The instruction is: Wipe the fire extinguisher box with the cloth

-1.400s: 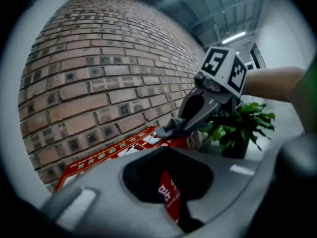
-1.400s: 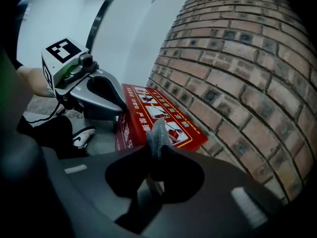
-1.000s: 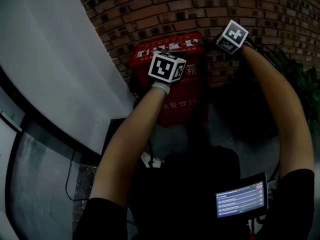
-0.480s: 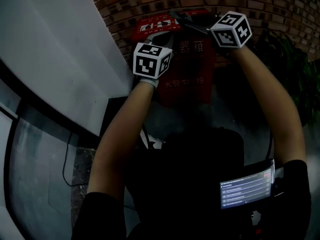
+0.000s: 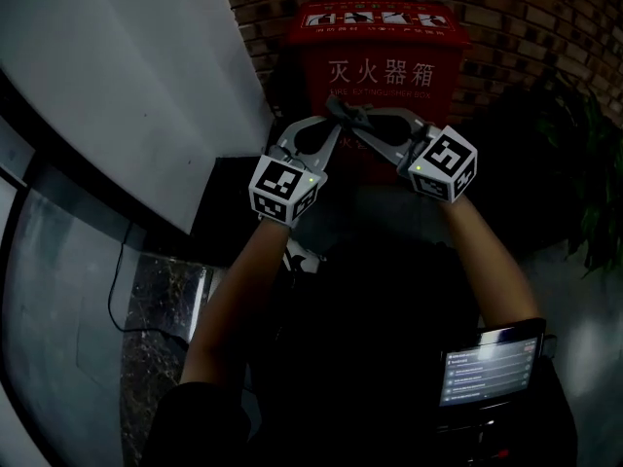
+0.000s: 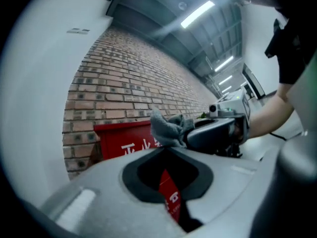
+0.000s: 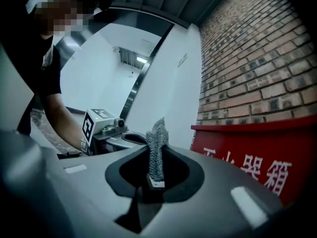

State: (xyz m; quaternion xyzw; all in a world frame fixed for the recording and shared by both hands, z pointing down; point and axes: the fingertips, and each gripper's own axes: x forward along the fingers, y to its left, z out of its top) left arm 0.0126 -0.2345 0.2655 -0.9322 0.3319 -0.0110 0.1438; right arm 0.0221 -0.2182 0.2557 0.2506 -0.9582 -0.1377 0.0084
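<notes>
Between the right jaws: the cloth, a grey knitted strip, stands up past the tips, with its tagged end hanging back into the hollow between the jaws.
Right gripper: jaws pressed together on the cloth, pinching it.
Left gripper: tips drawn together, with nothing seen between them. A strip of red shows through the hollow behind the tips.
Cloth relative to the left gripper: bunched just ahead of and above its tips. I cannot tell whether the two touch.
Grippers relative to each other: tips converge from either side, and the right one reaches across in front of the left.
Fire extinguisher box: red with white lettering, ahead of both grippers. It lies to the right of the right jaws and to the left behind the left jaws.
Cloth relative to the box: in the right gripper view a band of pale wall shows between them, so the cloth is off the box's face.
Beyond the box: a brick wall, with the box standing against it.
Left of the left gripper: a white wall.
Below the right gripper: a lit screen near the person's body.
</notes>
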